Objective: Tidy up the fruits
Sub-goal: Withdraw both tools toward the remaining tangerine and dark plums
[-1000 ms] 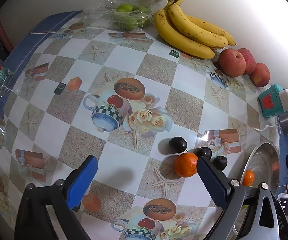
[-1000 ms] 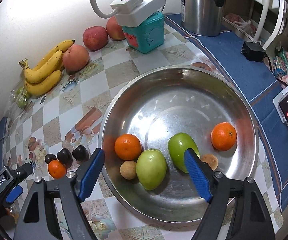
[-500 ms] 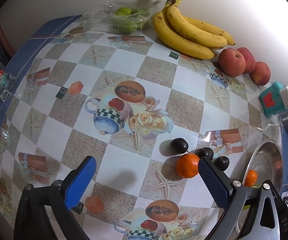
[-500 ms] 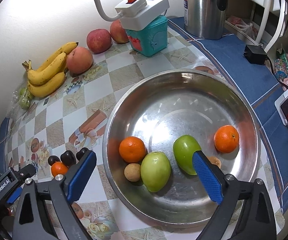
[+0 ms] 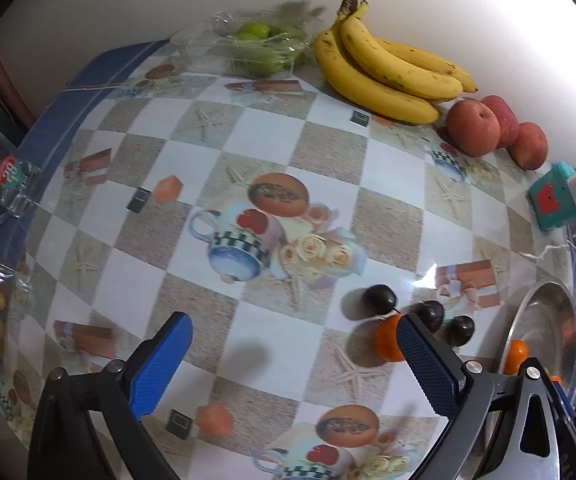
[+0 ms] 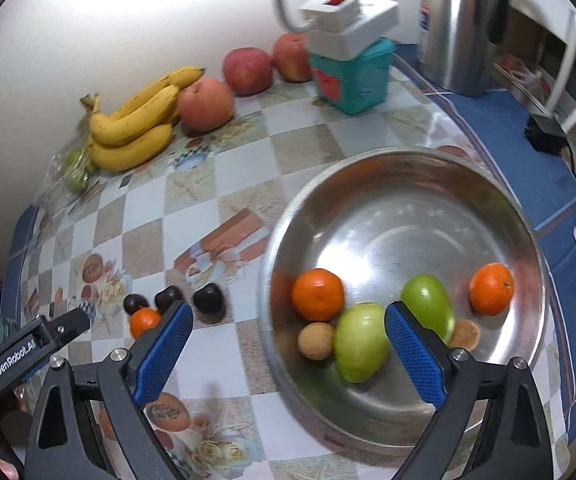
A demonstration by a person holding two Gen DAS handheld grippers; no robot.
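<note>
Tangerine (image 5: 386,342) beside left fingers (image 5: 428,364)

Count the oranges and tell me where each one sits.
3. Two lie in the metal bowl: a left orange and a right orange. A small orange sits on the table beside the dark fruits.

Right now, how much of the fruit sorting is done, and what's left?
Done: two oranges, two green fruits and two small brown ones lie in the metal bowl. In hand: nothing; left gripper and right gripper are open. Left: the loose orange, three dark fruits, bananas and apples.
</note>
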